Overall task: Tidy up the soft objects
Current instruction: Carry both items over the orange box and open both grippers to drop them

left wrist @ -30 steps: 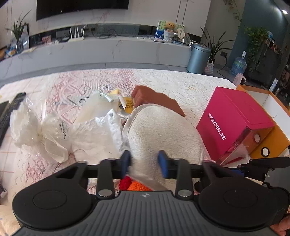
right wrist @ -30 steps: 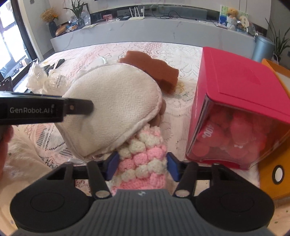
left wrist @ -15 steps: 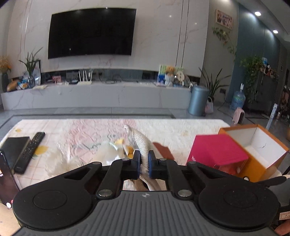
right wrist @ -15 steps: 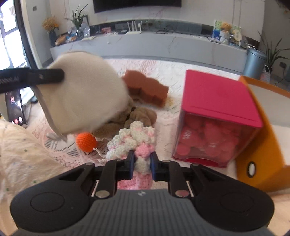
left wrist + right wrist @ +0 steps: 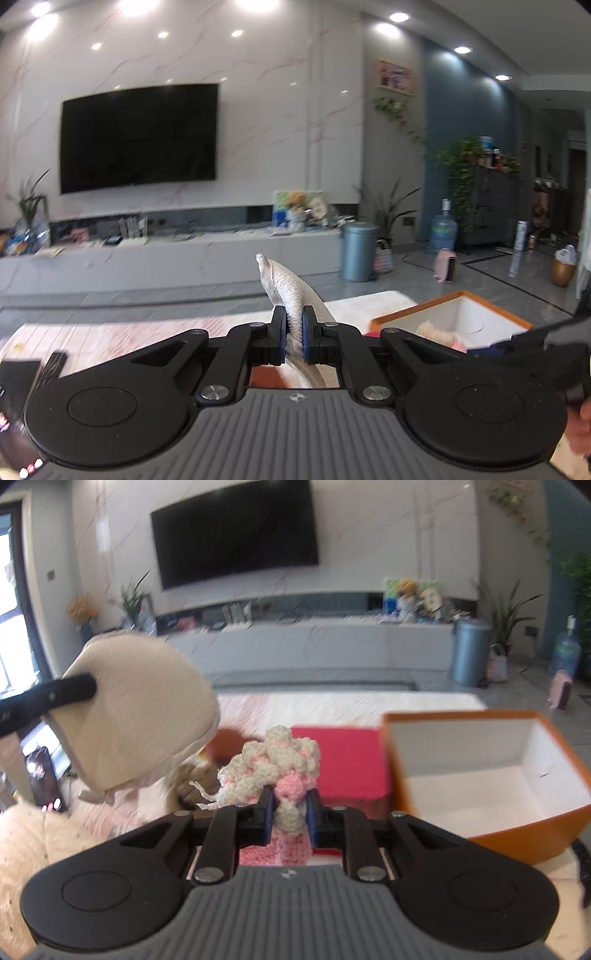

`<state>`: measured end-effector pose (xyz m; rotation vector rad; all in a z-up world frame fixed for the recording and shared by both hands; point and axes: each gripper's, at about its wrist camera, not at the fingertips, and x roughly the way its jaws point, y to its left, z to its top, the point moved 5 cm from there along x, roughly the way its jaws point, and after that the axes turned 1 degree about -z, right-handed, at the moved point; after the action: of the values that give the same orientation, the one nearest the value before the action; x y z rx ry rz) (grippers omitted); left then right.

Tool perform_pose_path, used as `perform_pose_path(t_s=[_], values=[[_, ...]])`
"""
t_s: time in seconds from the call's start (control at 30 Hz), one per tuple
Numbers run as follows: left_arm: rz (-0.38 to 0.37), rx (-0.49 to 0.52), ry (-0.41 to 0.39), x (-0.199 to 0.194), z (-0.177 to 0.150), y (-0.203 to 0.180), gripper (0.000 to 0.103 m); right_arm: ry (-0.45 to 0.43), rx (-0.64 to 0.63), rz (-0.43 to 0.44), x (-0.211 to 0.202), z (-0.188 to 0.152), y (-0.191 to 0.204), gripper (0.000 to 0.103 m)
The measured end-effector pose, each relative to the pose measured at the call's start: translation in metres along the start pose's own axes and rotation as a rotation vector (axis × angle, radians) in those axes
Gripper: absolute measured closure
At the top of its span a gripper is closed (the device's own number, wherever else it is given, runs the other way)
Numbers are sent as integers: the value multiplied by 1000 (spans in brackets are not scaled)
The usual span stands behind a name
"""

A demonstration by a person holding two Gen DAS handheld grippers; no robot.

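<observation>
A cream-white round fabric pad (image 5: 291, 295) is being held pinched in the closed left gripper (image 5: 293, 334) above the table, while a pink-and-cream crocheted piece (image 5: 275, 771) is being clamped by the right gripper (image 5: 290, 812) near the open orange cardboard box (image 5: 546, 834).

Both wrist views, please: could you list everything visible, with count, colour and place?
Cream pouch: one, off-white, lifted at left.
Crochet piece: one, pink and cream, lifted at centre.
Orange box: one, white inside, open, on the right.
Pink box: one, magenta, left of the orange box.
Television: one, black, on the wall.
Bin: one, blue-grey, on the floor.
Left gripper: shut on the pouch.
Right gripper: shut on the crochet piece.
</observation>
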<state>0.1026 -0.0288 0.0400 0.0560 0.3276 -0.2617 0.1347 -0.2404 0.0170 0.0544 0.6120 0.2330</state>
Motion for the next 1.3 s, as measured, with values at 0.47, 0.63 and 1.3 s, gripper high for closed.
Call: perform_pose_path(t_s=[0.47, 0.63, 1.3], values=[[-287, -35, 140, 131, 31, -102, 94, 52, 147, -195, 18, 46, -151, 86], [-299, -11, 315, 190, 9, -131, 94, 200, 188, -194, 63, 31, -185, 86], [-303, 164, 636, 244, -55, -168, 87, 564, 179, -143, 166, -27, -202, 84]])
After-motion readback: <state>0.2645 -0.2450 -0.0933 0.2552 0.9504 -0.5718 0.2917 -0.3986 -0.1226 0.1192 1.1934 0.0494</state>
